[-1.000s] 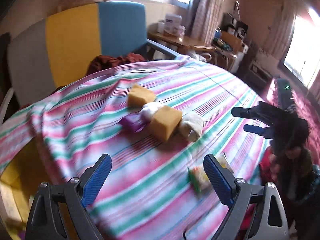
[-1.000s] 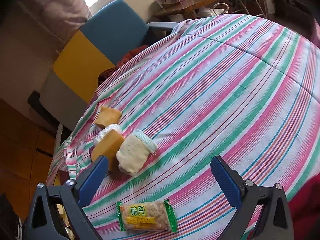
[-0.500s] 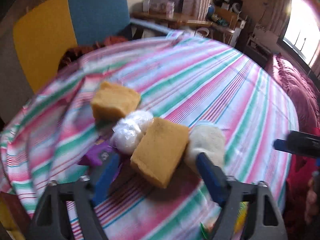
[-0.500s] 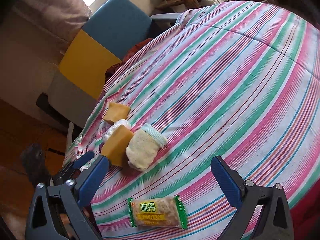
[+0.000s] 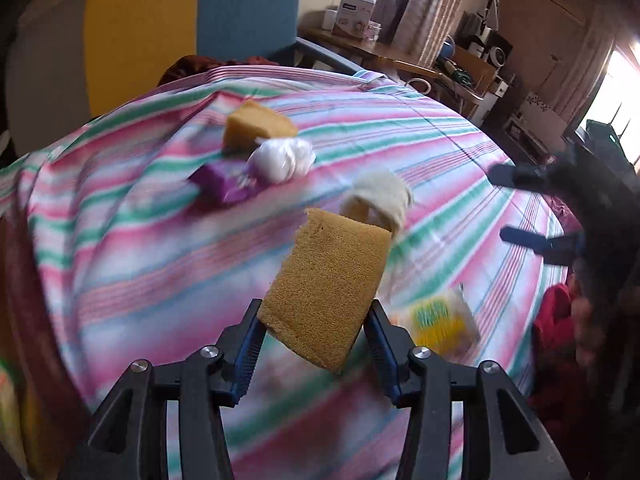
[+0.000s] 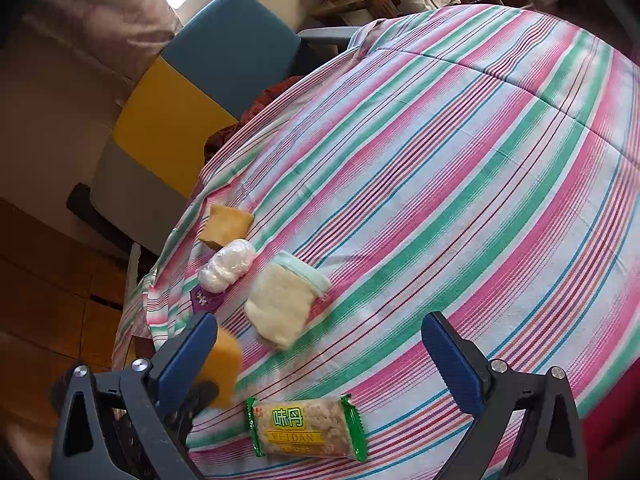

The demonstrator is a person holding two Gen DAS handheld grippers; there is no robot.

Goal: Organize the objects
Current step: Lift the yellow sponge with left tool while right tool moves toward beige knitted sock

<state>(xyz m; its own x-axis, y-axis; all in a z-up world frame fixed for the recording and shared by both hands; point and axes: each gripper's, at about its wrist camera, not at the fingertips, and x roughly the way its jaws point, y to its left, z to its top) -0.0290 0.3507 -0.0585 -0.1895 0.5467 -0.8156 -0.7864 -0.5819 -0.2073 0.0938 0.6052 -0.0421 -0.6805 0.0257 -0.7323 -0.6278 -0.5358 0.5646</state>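
My left gripper [image 5: 314,320] is shut on a yellow sponge [image 5: 328,280] and holds it above the striped cloth; the sponge also shows in the right wrist view [image 6: 226,364], behind my left finger. A second yellow sponge [image 5: 256,126], a white wrapped bundle [image 5: 282,158], a purple packet [image 5: 226,182] and a cream sock [image 5: 380,196] lie on the cloth. My right gripper [image 6: 320,356] is open and empty above a green-ended snack packet [image 6: 306,428], with the sock [image 6: 284,302] beyond it.
The striped cloth [image 6: 460,160] covers a rounded table. A blue, yellow and grey chair [image 6: 192,92] stands behind it. A cluttered wooden desk [image 5: 384,52] sits at the back. The right gripper shows in the left wrist view [image 5: 520,204].
My left gripper closed on the near yellow sponge and lifted it off the cloth, away from the pile. The right gripper stayed open and shifted only slightly.
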